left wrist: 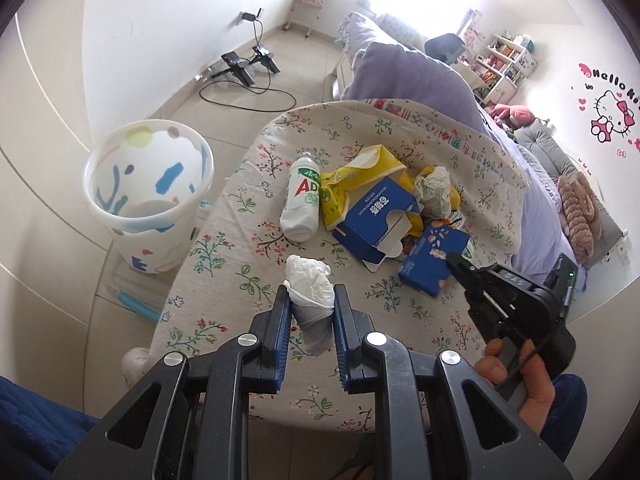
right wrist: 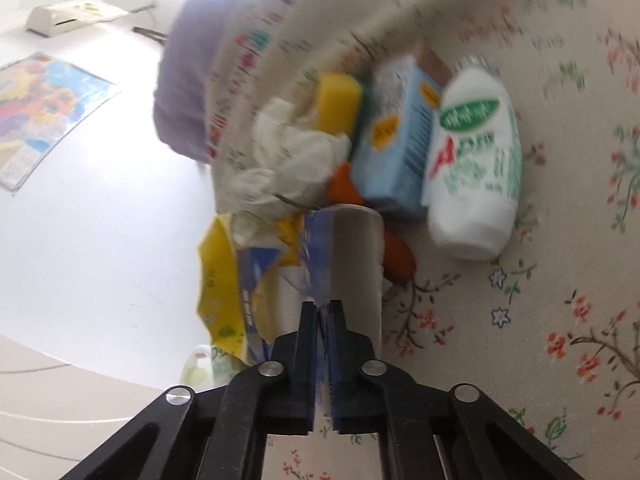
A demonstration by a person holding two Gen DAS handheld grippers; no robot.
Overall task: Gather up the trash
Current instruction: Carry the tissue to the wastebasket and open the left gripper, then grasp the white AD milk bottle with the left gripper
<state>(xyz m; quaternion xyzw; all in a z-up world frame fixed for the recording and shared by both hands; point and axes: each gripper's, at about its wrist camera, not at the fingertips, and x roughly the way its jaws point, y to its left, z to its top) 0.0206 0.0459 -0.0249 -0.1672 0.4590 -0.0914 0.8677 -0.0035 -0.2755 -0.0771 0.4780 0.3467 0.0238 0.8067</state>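
Observation:
My left gripper (left wrist: 310, 294) is shut on a crumpled white tissue (left wrist: 310, 284) and holds it just above the floral tablecloth (left wrist: 240, 200). My right gripper (left wrist: 454, 260) (right wrist: 322, 306) is shut on the edge of a small blue box (left wrist: 434, 258) (right wrist: 340, 252). On the cloth lie a white bottle (left wrist: 300, 196) (right wrist: 476, 160), a larger open blue carton (left wrist: 378, 216) (right wrist: 400, 140), a yellow wrapper (left wrist: 360, 172) (right wrist: 224, 280) and a second crumpled tissue (left wrist: 434, 190) (right wrist: 292, 156).
A white patterned trash bin (left wrist: 146, 188) stands on the floor left of the table. A bed with purple pillows (left wrist: 408, 76) lies behind the table. A black stand with cables (left wrist: 248, 66) is on the floor by the wall.

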